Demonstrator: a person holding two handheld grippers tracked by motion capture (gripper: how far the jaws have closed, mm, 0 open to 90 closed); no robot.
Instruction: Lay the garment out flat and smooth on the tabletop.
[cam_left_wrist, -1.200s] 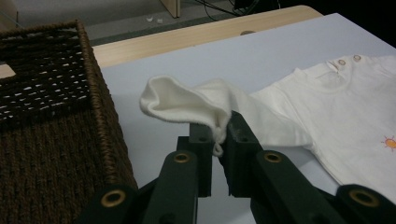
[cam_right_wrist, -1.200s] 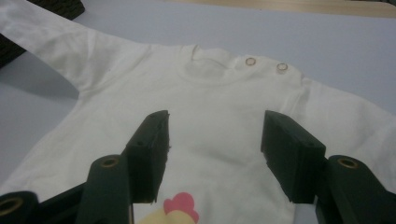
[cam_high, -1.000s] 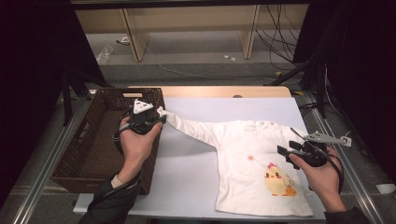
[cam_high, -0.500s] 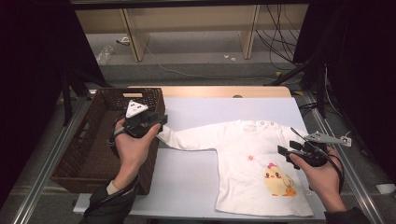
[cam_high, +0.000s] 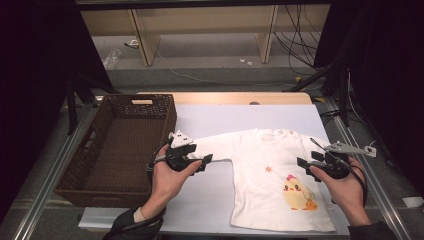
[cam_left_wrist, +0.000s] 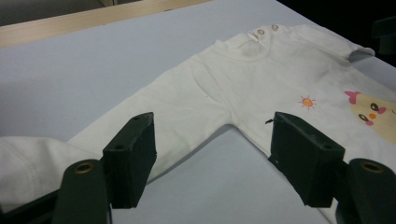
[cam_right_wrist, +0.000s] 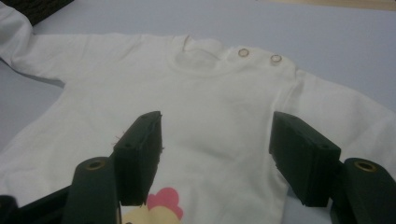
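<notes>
White shirt (cam_high: 272, 172) lies flat, sleeve spread — left gripper (cam_high: 204, 162) jaws just opening, empty; right gripper (cam_high: 306, 166) wide, empty — folding and wicker basket (cam_high: 120, 145) remain.

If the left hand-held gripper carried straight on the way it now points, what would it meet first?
Most likely the white shirt: the left hand-held gripper, jaws open, looks along the sleeve toward the armpit and body. Depth is hard to judge, so it might first brush the table just ahead.
</notes>
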